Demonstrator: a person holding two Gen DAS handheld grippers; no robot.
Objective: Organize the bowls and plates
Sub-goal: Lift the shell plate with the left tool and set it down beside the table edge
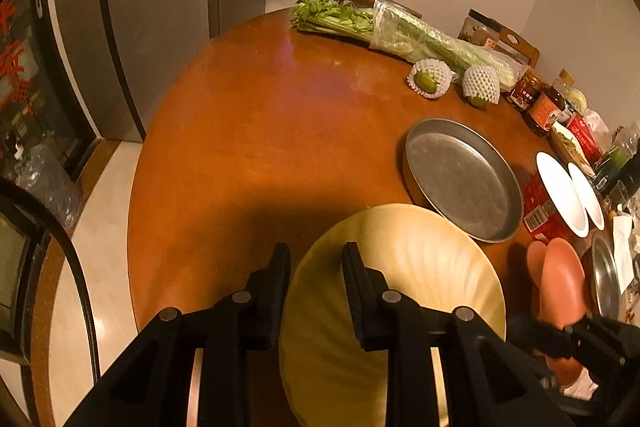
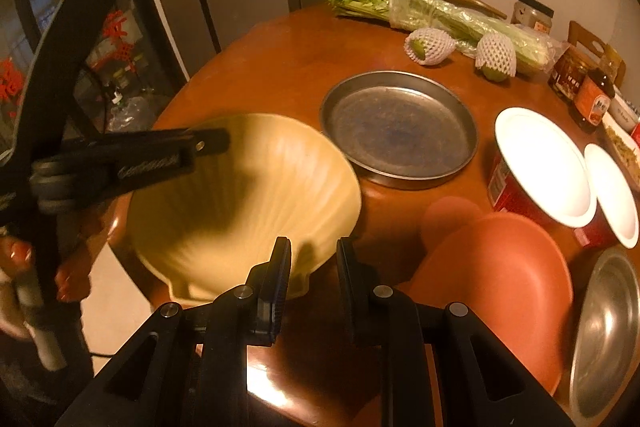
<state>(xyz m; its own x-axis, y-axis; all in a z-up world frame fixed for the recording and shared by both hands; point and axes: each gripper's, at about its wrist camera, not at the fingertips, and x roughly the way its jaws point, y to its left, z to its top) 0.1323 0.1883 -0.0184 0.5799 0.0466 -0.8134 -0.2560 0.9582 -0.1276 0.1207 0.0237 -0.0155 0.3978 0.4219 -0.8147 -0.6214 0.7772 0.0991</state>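
A cream shell-shaped plate (image 1: 420,267) (image 2: 248,195) is tilted above the round wooden table (image 1: 260,127). My left gripper (image 1: 316,259) straddles its left rim, jaws close around the edge; it also shows in the right wrist view (image 2: 200,147) clamped on the plate's far rim. My right gripper (image 2: 312,247) is open and empty, just in front of the plate's near edge. A pink plate (image 2: 500,287) (image 1: 560,287) lies to the right. A round metal tray (image 2: 400,135) (image 1: 460,179) sits behind.
Two white-lined red bowls (image 2: 540,163) and a steel bowl (image 2: 608,331) sit at the right. Celery (image 1: 380,27), two net-wrapped fruits (image 1: 430,79), jars and bottles (image 1: 544,107) line the far edge. A fridge (image 1: 120,27) stands at the left.
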